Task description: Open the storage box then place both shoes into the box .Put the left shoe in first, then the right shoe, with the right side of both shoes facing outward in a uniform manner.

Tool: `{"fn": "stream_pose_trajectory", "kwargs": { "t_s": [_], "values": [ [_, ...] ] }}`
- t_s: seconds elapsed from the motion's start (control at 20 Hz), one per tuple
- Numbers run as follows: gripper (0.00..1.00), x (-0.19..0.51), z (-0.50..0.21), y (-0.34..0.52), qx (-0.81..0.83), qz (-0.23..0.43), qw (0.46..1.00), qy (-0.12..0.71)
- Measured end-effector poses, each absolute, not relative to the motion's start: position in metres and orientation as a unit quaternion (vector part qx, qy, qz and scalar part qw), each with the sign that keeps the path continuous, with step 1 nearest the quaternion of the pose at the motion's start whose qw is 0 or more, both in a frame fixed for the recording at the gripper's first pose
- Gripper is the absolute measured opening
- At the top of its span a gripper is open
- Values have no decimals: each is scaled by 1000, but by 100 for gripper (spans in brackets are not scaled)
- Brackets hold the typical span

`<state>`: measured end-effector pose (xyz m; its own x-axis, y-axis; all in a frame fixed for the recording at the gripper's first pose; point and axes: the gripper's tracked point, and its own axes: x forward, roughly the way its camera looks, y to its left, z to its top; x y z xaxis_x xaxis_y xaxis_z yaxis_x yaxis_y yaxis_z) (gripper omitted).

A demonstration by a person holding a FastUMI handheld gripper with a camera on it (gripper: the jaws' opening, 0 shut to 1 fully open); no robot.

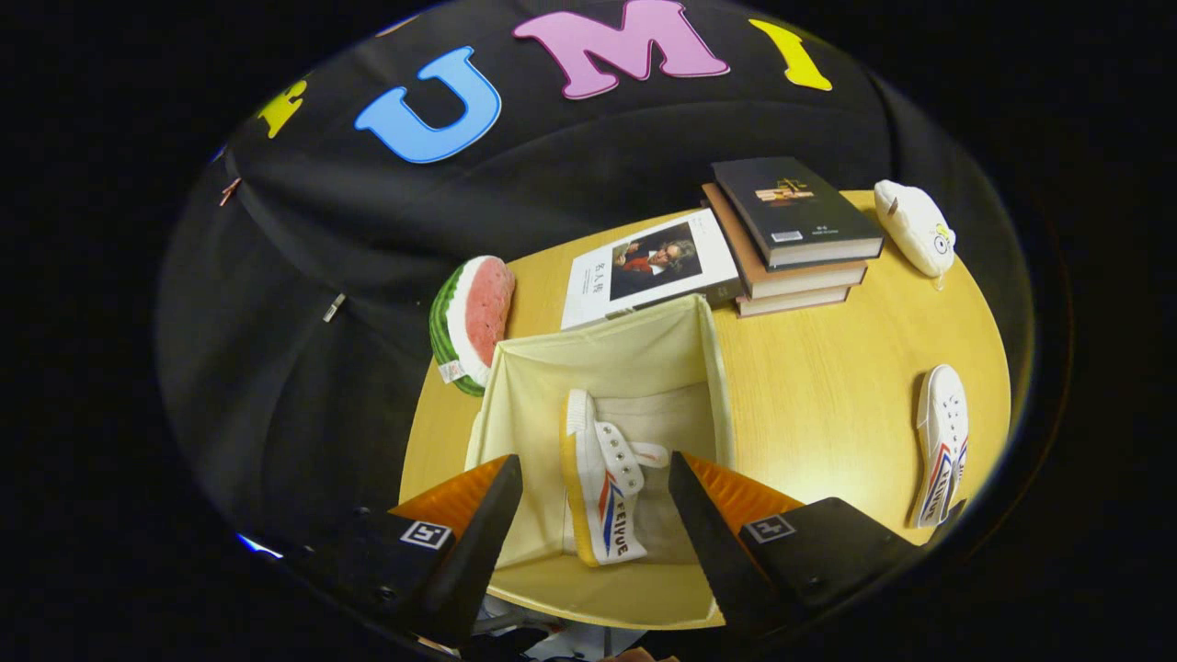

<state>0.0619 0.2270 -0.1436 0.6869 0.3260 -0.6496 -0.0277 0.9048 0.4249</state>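
While the gripper (pixel 593 515) hung above the open cream fabric storage box (pixel 515 405), its two fingers stood spread wide apart and clasped nothing. Inside the box, a white canvas shoe with a yellow sole and red and blue side stripes (pixel 602 478) lay on its side on the box floor, seen in the gap between the fingers though well below them and touching neither. Its long axis ran from the near wall of the box towards the far wall, away from the gripper; the striped, lettered part lay nearer the gripper and the opposite end pointed towards the back of the box, with the yellow sole turned to the left wall and the laces to the right. The box itself sat on the pale wooden counter (pixel 828 395). Out on the bare counter, well apart from the box and off to the right of the right finger, a second white canvas shoe with the same red and blue stripes (pixel 942 441) lay with its long axis running roughly the same way. Beyond the box, a white-covered book with a portrait (pixel 648 267) lay just behind its far rim, beside a stack of dark and brown books (pixel 786 234). A watermelon-slice plush (pixel 474 322) leaned by the box's far left corner, and a white soft pouch (pixel 915 225) rested past the stack.
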Motion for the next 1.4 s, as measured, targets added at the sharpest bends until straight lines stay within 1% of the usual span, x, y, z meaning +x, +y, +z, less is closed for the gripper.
{"fn": "stream_pose_trajectory", "kwargs": {
  "t_s": [0.15, 0.3, 0.45, 0.7, 1.0, 1.2, 1.4],
  "values": [
    [99, 57, -109, 196, 177, 109, 918, 337],
    [99, 51, -85, 146, 141, 101, 939, 295],
    [99, 37, -85, 88, 105, 87, 948, 288],
    [99, 18, -120, -16, 65, 43, 946, 315],
    [99, -1, -174, -119, 76, 4, 929, 362],
    [99, -14, -214, -165, 76, -6, 915, 396],
    [99, -27, -243, -180, 65, 11, 905, 421]
  ]
}}
